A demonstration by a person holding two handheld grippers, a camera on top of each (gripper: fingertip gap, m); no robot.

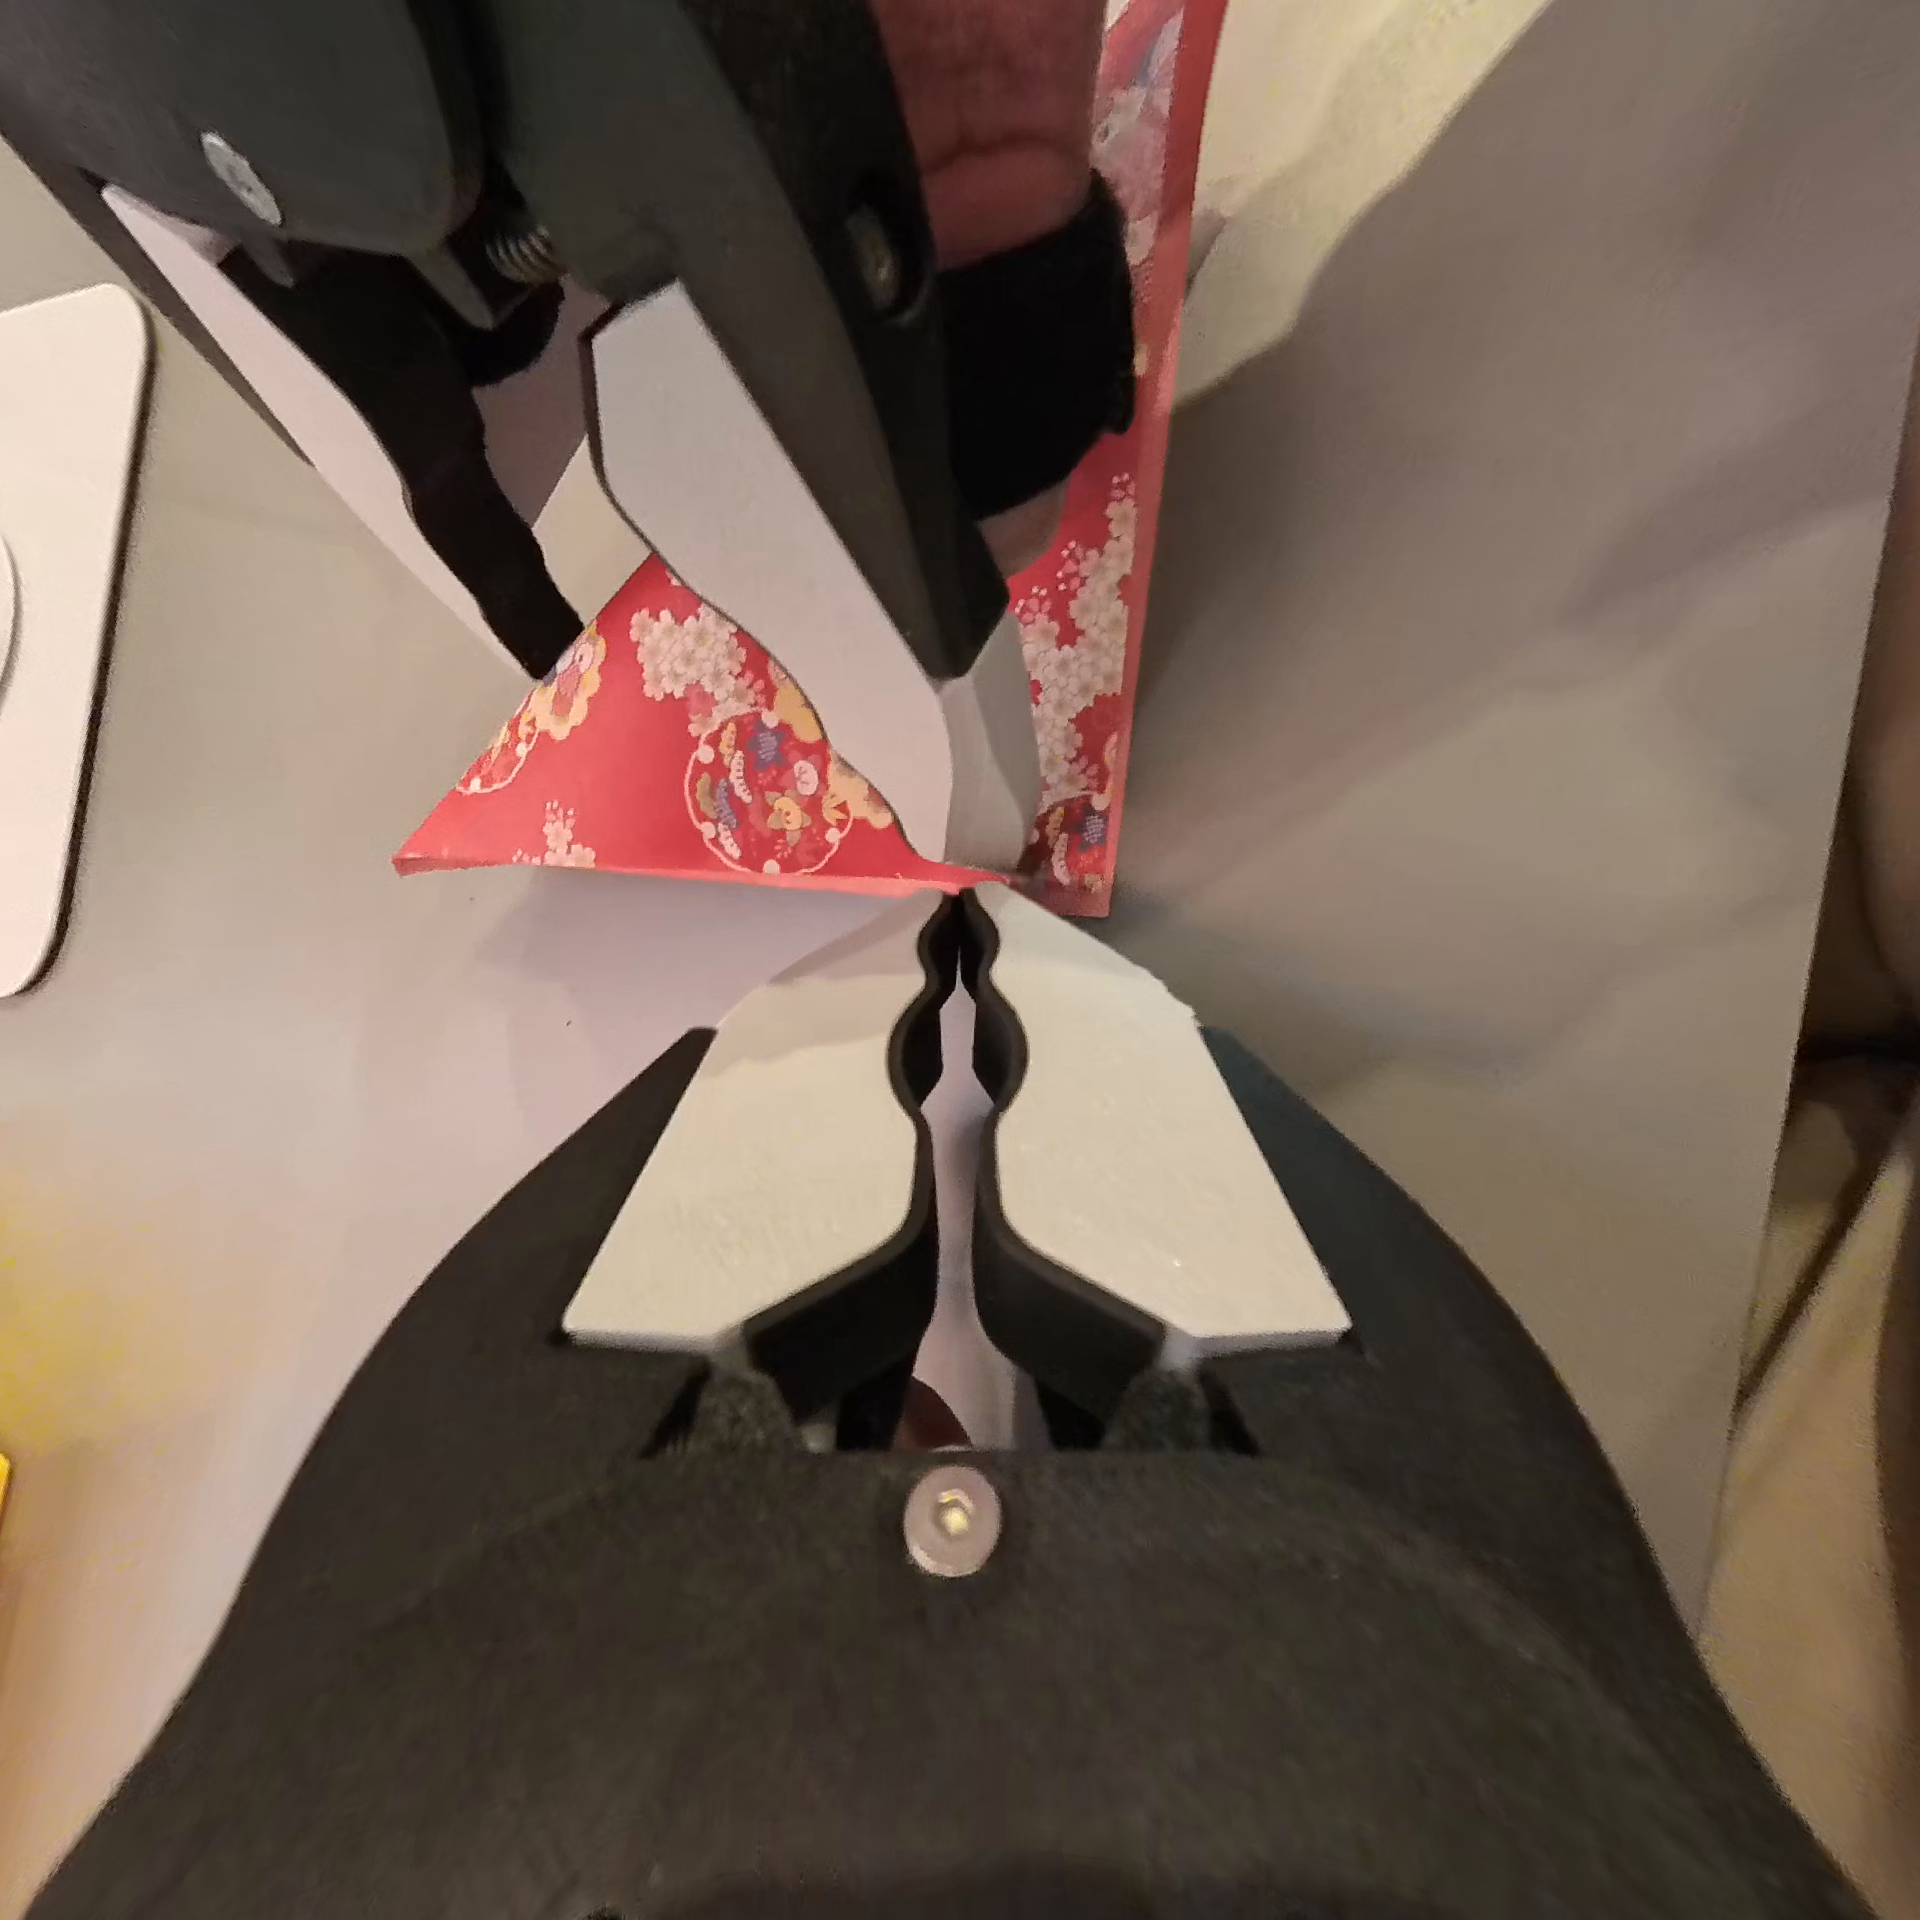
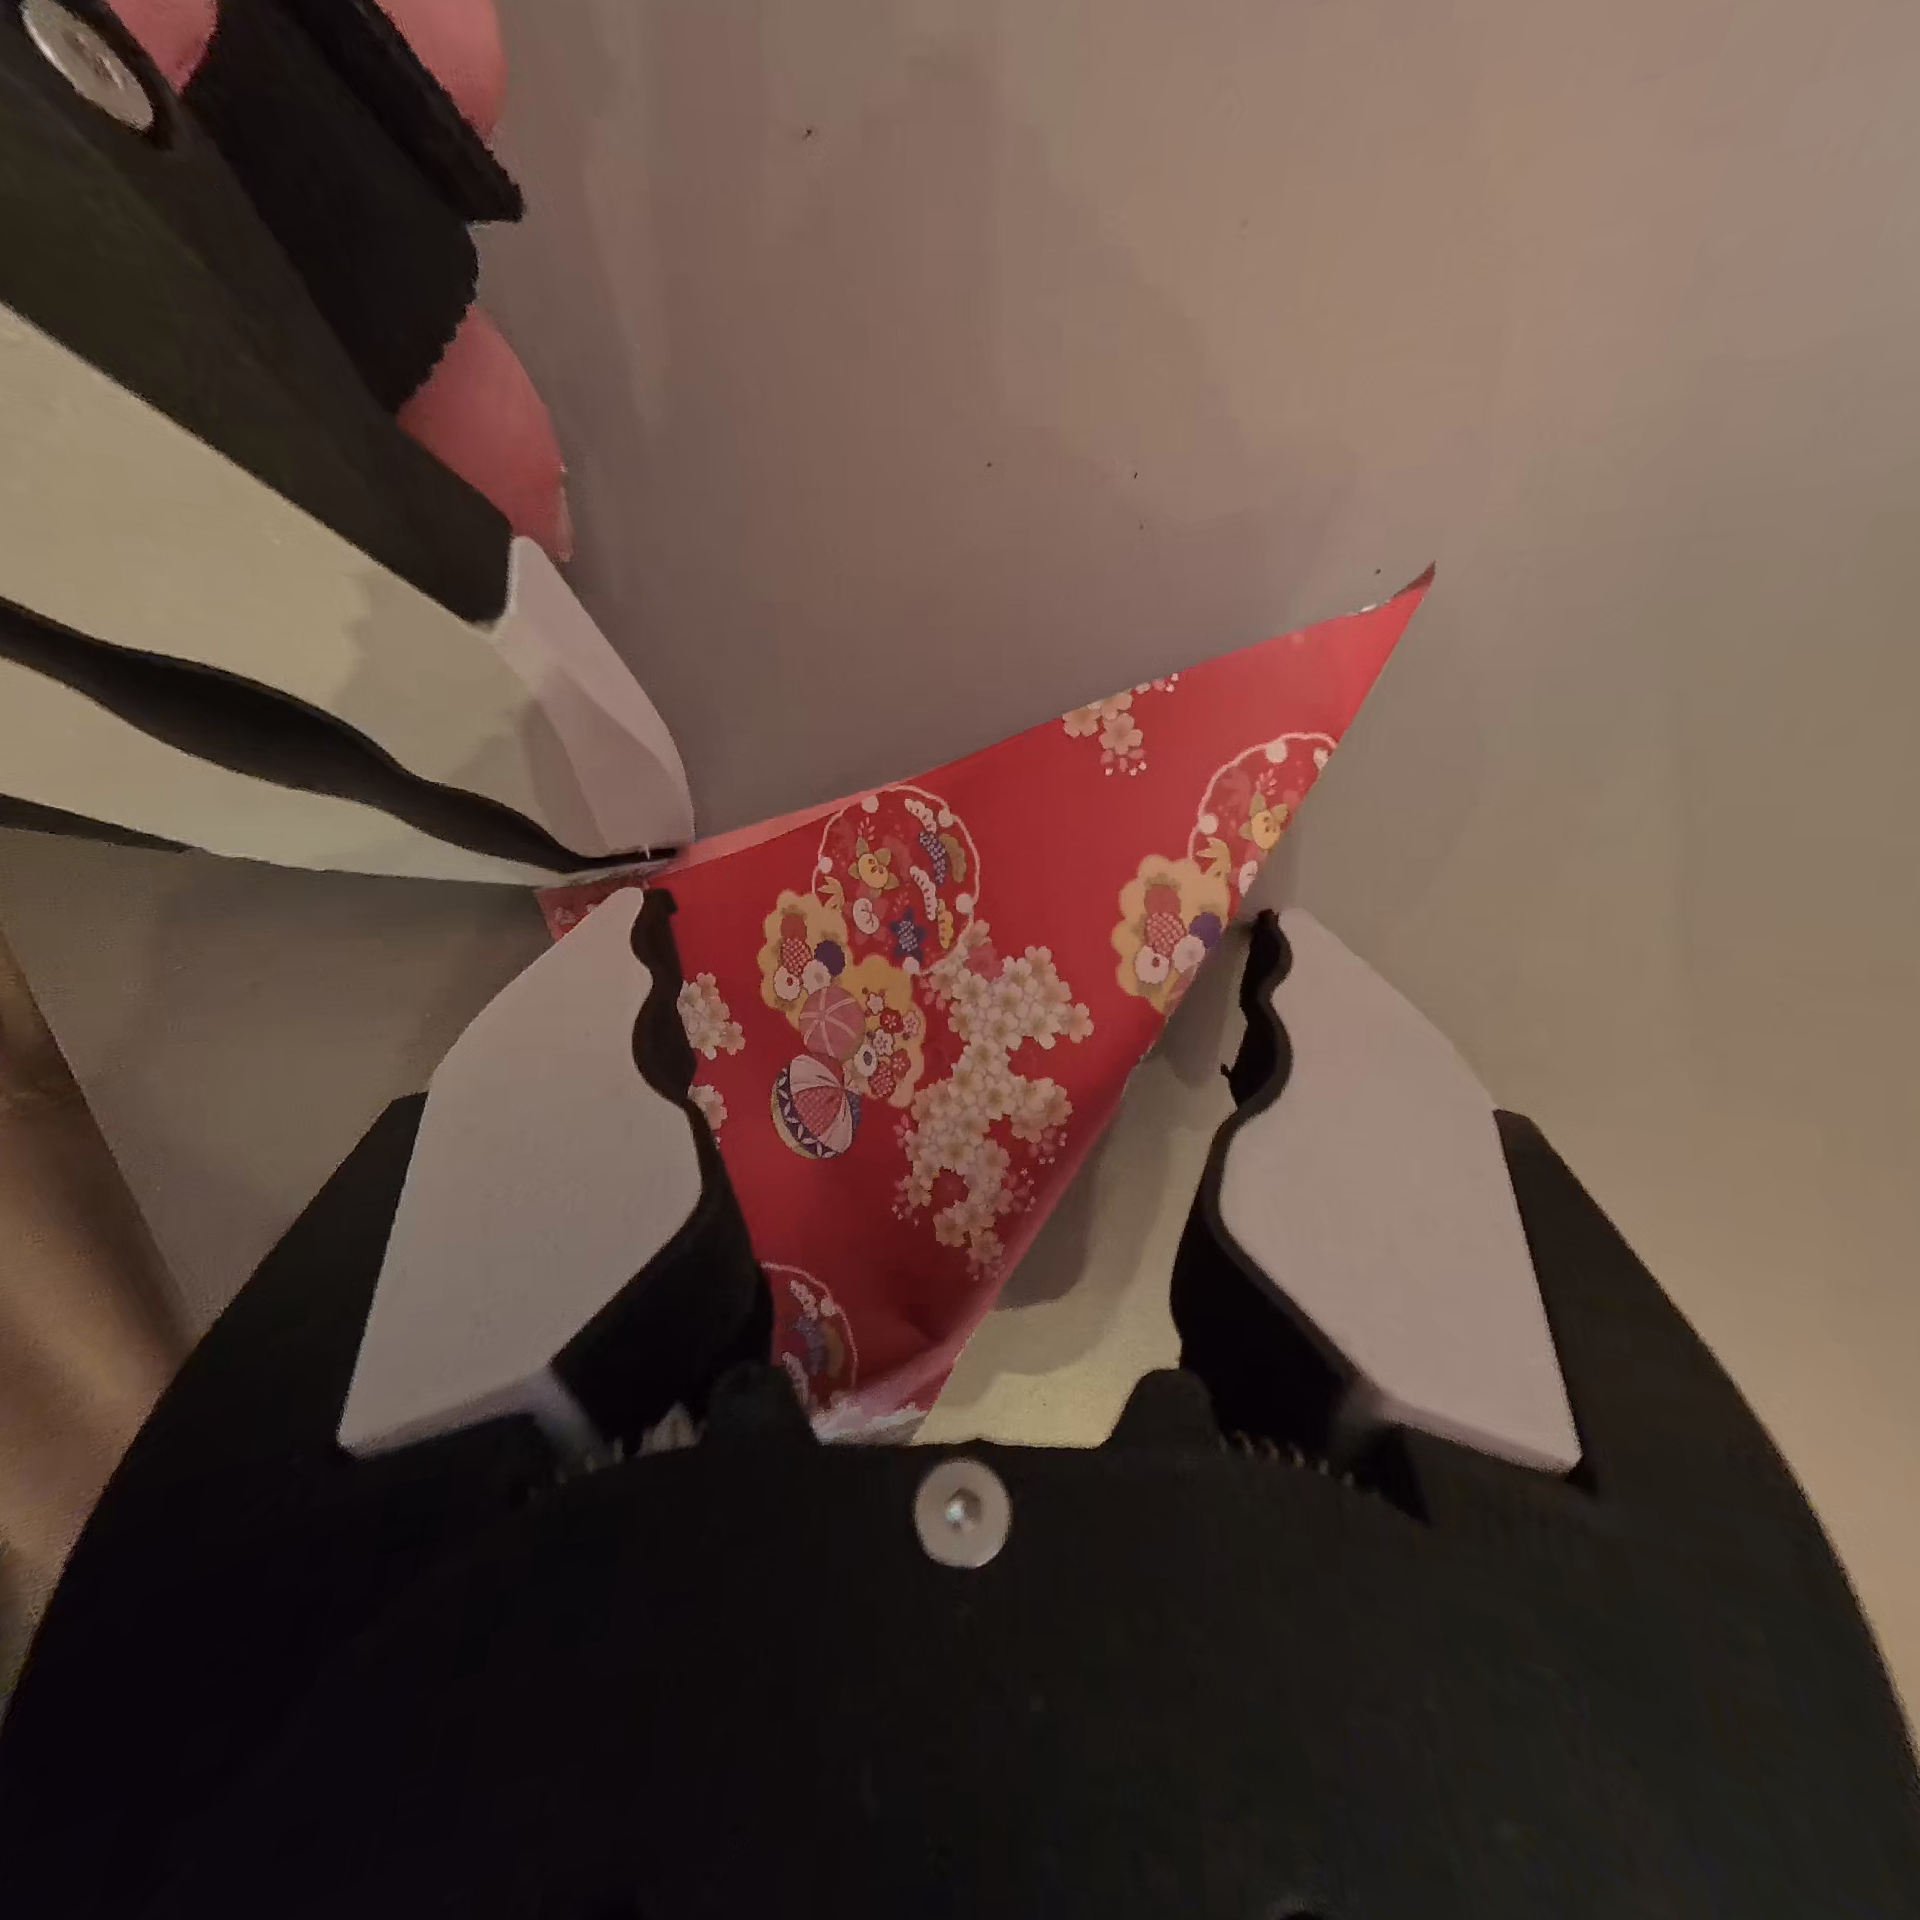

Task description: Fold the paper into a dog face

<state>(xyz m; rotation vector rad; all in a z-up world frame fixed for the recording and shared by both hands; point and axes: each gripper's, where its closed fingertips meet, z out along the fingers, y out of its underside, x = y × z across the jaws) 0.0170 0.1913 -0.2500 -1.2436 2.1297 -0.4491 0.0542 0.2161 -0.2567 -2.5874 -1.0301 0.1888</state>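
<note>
The red flower-patterned paper [image 1: 665, 769] is folded into a triangle and partly lifted off the grey table, with one part standing upright at the right. My left gripper [image 1: 961, 902] is shut on the paper's corner point; it also shows in the right wrist view [image 2: 649, 854], coming in from the left. My right gripper [image 2: 956, 925] is open, its jaws standing on either side of the paper [image 2: 935, 997] without closing on it. In the left wrist view the right gripper [image 1: 748, 660] reaches down from the top over the paper. A hand shows behind each gripper.
A white rounded board [image 1: 52, 623] lies on the grey table [image 1: 260, 1039] at the left. The table's edge [image 1: 1787, 1039] runs down the right side, with beige ground beyond. A yellow thing [image 1: 5, 1496] shows at the lower left edge.
</note>
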